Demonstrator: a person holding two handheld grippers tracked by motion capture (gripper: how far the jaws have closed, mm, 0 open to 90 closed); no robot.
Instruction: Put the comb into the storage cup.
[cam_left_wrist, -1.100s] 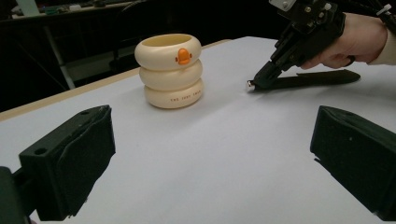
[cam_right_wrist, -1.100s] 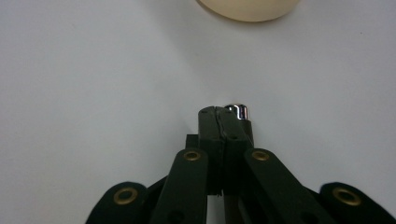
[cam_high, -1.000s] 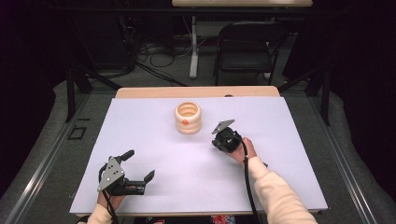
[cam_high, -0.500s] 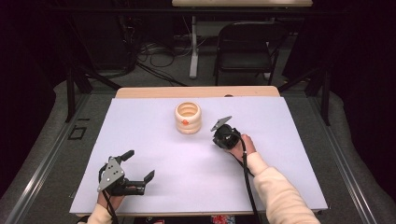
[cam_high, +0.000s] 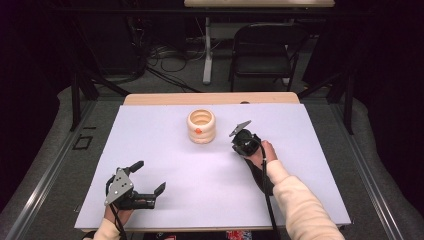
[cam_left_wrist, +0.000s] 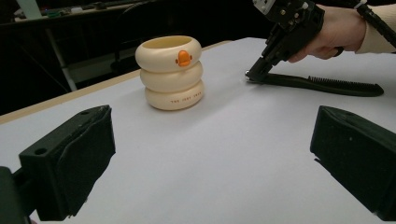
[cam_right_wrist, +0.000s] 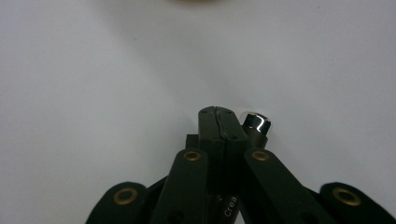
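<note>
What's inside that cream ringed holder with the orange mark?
Nothing can be made out inside the cream holder: the high view shows its open mouth and ribbed inner wall, but the bottom stays shadowed. The black comb lies outside, on the table.

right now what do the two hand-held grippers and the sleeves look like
Both are black. The left hand-held gripper carries a grey three-cornered plate with small holes and has chunky block pads. The right hand-held gripper has brass-coloured rivets. A black cable trails from each. Sleeves are cream.
</note>
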